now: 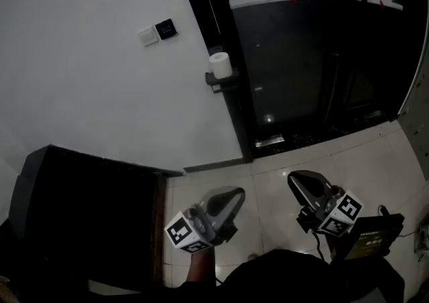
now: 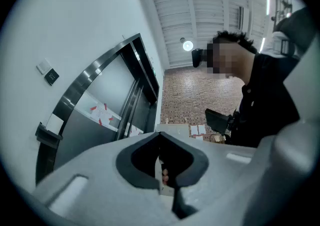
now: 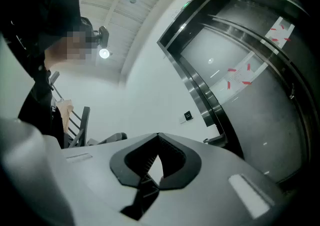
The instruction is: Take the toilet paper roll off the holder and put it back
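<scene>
**A:** Two grippers, both low in the head view: the left gripper [image 1: 233, 196] near six o'clock, the right gripper [image 1: 296, 181] near five o'clock, over the tiled floor [image 1: 375, 154].

**B:** And the fingers?

**A:** The left fingers [image 2: 100, 180] are pressed together with nothing between them. The right fingers [image 3: 240, 180] are pressed together too, and empty.

**B:** Where's the toilet paper roll [image 1: 220, 65]?

**A:** Standing on the holder [image 1: 222, 81], toward twelve o'clock from both grippers and well apart from them, where the white wall [image 1: 87, 94] meets the dark glass door [image 1: 301, 60]. Two wall switches [image 1: 156, 32] sit at ten o'clock from it.
</scene>
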The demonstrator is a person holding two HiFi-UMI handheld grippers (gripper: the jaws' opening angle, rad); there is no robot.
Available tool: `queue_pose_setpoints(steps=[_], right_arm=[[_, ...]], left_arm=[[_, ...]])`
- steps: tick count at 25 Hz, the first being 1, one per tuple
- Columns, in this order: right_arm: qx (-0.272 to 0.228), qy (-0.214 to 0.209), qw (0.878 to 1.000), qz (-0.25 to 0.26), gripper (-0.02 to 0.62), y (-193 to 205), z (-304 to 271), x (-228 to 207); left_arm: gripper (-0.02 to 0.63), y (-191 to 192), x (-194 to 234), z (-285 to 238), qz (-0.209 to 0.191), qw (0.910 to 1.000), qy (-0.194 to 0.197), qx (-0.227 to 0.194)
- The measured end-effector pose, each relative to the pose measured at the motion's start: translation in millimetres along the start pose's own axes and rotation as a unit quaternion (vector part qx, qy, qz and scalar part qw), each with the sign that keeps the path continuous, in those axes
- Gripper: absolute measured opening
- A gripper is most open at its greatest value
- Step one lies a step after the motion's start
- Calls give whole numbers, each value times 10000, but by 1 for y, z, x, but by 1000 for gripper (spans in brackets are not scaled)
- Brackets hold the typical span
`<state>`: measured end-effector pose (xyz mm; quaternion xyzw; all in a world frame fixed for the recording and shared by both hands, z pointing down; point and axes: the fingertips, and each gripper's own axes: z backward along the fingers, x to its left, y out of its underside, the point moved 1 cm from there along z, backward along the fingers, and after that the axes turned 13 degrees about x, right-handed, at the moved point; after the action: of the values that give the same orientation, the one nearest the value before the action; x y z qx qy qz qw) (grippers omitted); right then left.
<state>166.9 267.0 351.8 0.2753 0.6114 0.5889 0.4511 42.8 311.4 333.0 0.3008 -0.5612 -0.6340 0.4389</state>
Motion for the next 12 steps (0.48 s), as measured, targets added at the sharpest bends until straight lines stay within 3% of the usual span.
queue_pose_setpoints(steps=[12], right_arm=[[55, -155, 9998, -70, 2, 0, 31, -27]], left_arm=[[2, 10, -10, -42, 6, 9997, -208, 91]])
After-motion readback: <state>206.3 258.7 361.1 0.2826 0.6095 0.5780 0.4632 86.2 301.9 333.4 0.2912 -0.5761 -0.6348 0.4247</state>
